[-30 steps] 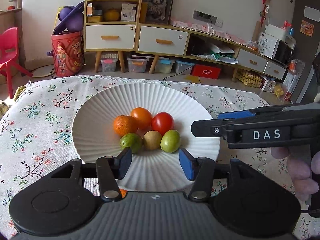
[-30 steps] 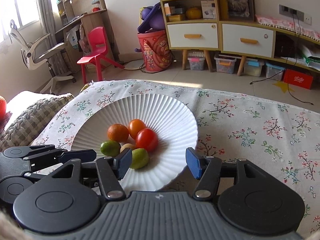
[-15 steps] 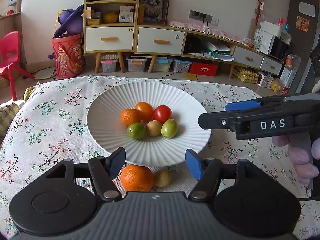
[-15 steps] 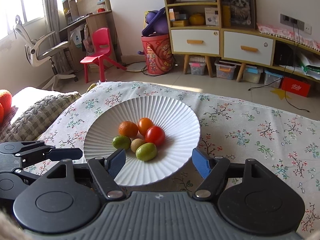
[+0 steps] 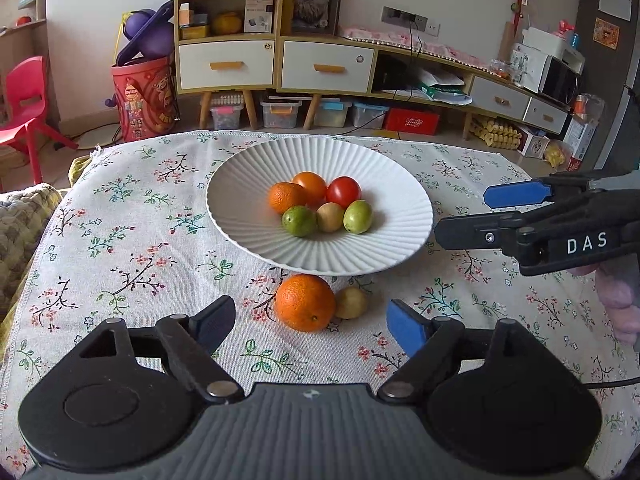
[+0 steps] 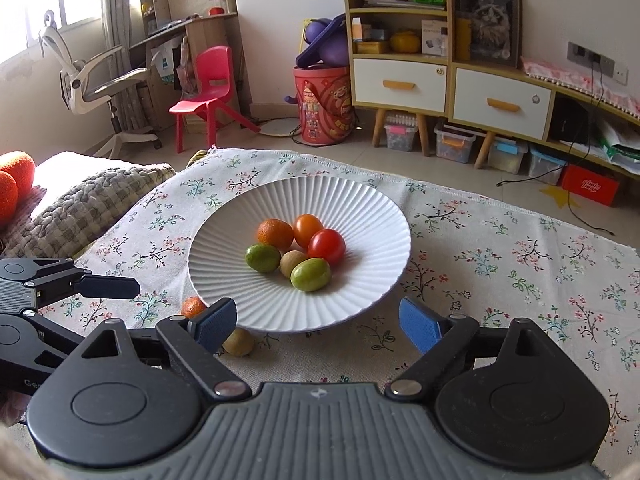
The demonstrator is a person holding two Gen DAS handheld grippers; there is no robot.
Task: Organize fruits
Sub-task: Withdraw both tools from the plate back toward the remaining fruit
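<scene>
A white ribbed plate point(image 5: 248, 232) point(image 6: 224, 256) on the floral cloth holds several small fruits: orange, red, green and tan ones. A large orange point(image 5: 305, 302) point(image 6: 193, 306) and a small tan fruit point(image 5: 351, 303) point(image 6: 238, 342) lie on the cloth just in front of the plate. My left gripper point(image 5: 310, 326) is open and empty, its jaws wide apart just short of the large orange. My right gripper point(image 6: 318, 325) is open and empty before the plate's near rim; in the left wrist view it point(image 5: 472, 216) is to the plate's right.
The floral tablecloth point(image 5: 120, 248) covers the table. A knitted cushion point(image 6: 76, 204) lies off the left edge, with orange fruit point(image 6: 12, 176) beyond it. Cabinets, a red bucket and a red chair stand on the floor behind.
Both grippers have pulled back from the plate toward me. The large orange and the tan fruit on the cloth have come into view in front of the plate.
</scene>
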